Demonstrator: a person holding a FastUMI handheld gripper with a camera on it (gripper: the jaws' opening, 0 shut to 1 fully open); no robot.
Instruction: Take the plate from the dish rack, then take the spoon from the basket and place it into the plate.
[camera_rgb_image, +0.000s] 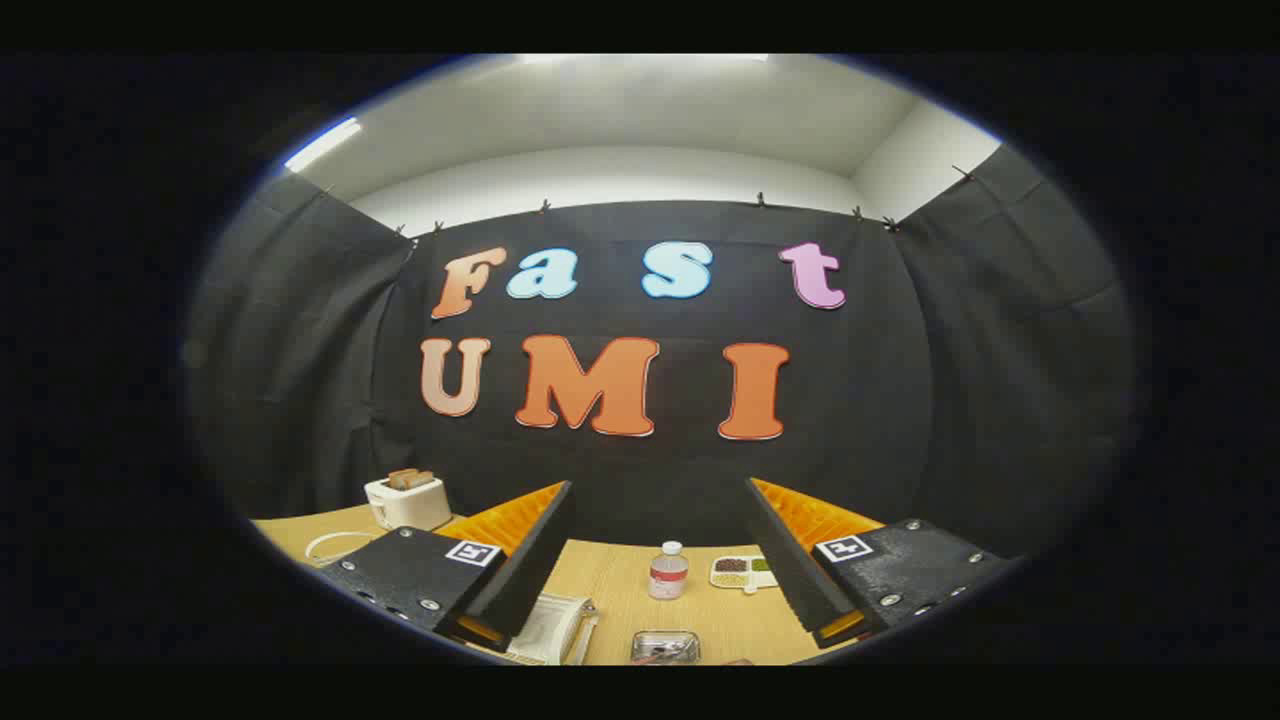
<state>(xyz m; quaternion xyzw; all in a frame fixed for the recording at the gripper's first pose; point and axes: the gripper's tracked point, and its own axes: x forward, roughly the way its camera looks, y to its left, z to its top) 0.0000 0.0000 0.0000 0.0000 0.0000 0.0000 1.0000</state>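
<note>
Gripper fingers wide, empty, above table; basket btwn them, bottle beyond.

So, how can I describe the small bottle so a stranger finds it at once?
On the wooden table, look between the open gripper fingers. The bottle stands upright there, left of a divided snack dish. It alone has a white cap and a clear body.

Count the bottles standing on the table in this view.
1. A small bottle stands on the table, ahead of and between the open gripper fingers, beside a divided dish. Others may hide behind the fingers.
</note>
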